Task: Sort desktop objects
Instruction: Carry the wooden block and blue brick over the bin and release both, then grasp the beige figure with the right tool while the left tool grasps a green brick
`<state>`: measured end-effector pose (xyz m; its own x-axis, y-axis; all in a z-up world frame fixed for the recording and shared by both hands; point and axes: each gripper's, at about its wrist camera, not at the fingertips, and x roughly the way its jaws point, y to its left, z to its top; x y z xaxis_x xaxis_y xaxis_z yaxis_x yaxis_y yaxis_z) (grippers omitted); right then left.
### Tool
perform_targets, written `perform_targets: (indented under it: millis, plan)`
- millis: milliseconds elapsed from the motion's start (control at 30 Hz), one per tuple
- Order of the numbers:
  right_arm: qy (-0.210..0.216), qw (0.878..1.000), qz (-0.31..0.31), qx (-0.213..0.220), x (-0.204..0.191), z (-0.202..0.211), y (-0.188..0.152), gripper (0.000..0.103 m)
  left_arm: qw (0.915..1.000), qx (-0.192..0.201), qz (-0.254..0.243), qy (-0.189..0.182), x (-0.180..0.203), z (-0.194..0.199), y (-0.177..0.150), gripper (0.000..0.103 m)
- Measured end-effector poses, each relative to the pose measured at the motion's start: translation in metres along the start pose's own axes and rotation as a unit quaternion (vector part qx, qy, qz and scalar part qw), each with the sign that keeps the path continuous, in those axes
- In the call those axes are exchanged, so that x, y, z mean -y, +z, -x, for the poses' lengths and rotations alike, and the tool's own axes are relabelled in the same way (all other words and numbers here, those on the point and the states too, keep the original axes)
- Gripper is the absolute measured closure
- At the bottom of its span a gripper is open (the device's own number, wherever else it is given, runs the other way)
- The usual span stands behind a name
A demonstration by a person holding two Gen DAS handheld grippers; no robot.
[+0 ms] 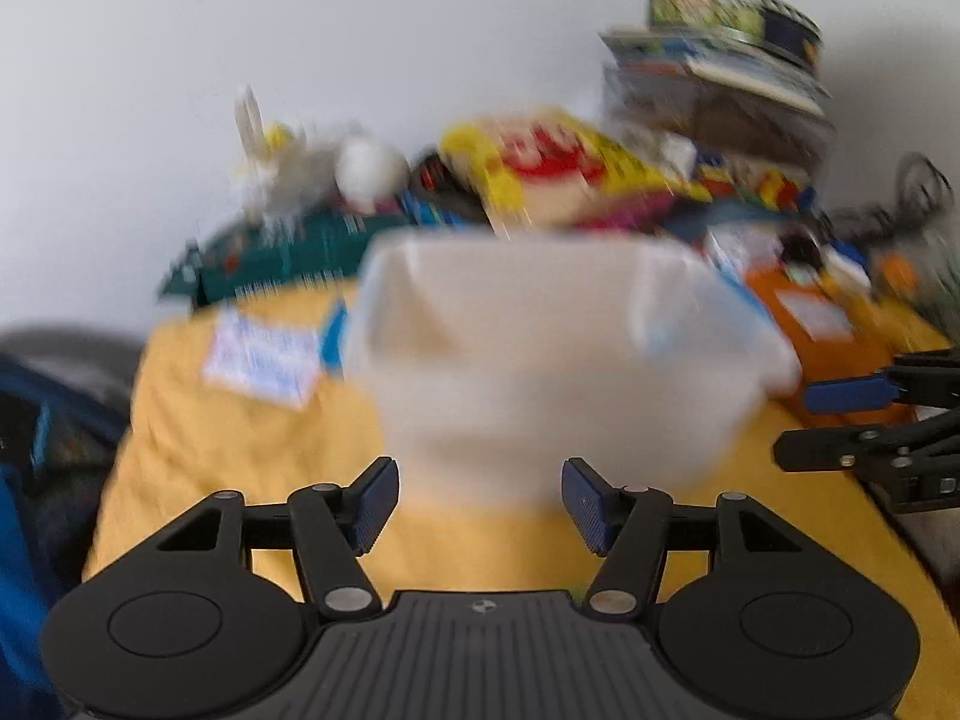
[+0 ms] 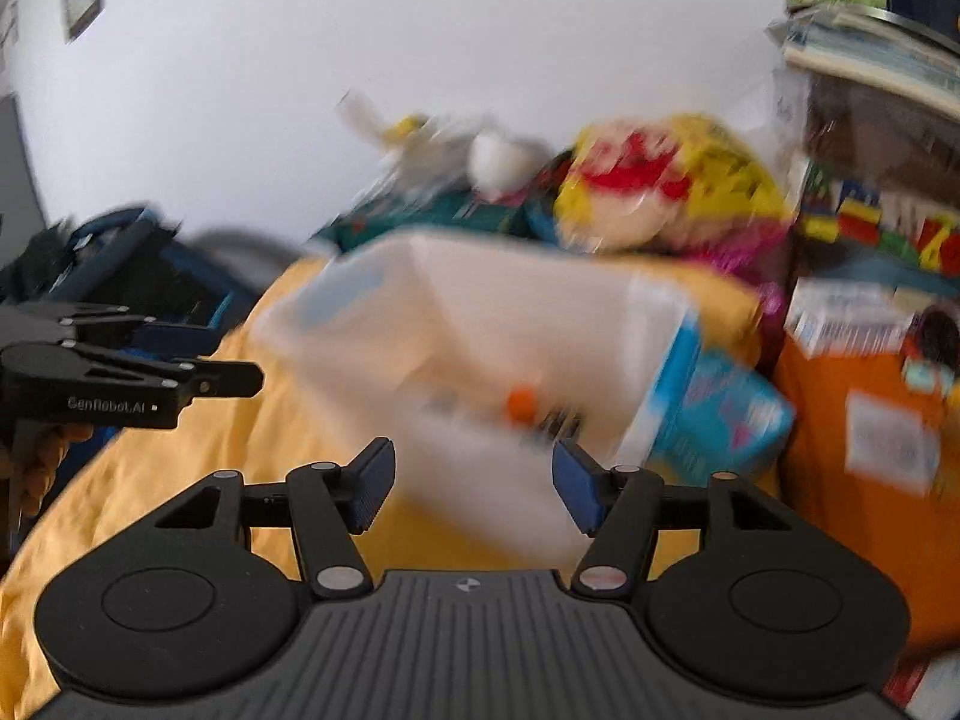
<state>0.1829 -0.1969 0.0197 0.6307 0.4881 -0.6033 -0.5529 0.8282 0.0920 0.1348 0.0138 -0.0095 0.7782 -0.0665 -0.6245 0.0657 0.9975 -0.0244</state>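
A translucent white plastic bin (image 1: 552,354) stands on the yellow cloth (image 1: 240,480), blurred by motion. My left gripper (image 1: 480,504) is open just in front of its near wall, with nothing between the blue pads. In the right wrist view the same bin (image 2: 480,324) holds small items, one of them orange (image 2: 521,405). My right gripper (image 2: 474,489) is open too, close to the bin's near corner. Each gripper shows in the other's view: the right gripper (image 1: 840,420) at the right edge, the left gripper (image 2: 198,360) at the left edge.
Clutter lines the back: a yellow and red bag (image 1: 558,168), a white toy (image 1: 288,168), a teal box (image 1: 270,252), stacked books under a round tin (image 1: 732,12). An orange box (image 2: 852,432) and a blue packet (image 2: 720,420) lie right of the bin. A paper card (image 1: 264,360) lies left.
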Motion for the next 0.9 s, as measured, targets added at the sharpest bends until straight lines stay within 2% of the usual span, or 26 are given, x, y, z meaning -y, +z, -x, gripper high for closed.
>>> perform_targets:
  millis: [133, 267, 533, 667, 900]
  plan:
    - [0.004, 0.998, 0.012, -0.054, -0.017, -0.002, -0.056, 0.041, 0.9988, -0.043, -0.017, -0.013, 0.013, 0.009, -0.054, 0.039]
    - [0.008, 0.996, 0.001, -0.089, -0.024, -0.002, -0.088, 0.041, 0.9971, -0.067, -0.027, -0.024, 0.024, 0.016, -0.088, 0.039]
    - [0.007, 0.994, 0.028, -0.109, -0.031, -0.008, -0.099, 0.041, 0.9936, -0.104, -0.033, -0.027, 0.04, -0.002, -0.116, 0.039]
    - [0.009, 0.992, 0.044, -0.117, -0.034, -0.019, -0.107, 0.041, 0.9934, -0.107, -0.036, -0.021, 0.045, -0.01, -0.121, 0.04]
    - [0.014, 0.99, 0.068, -0.126, -0.043, -0.04, -0.107, 0.043, 0.9943, -0.096, -0.04, -0.024, 0.045, -0.011, -0.122, 0.055]
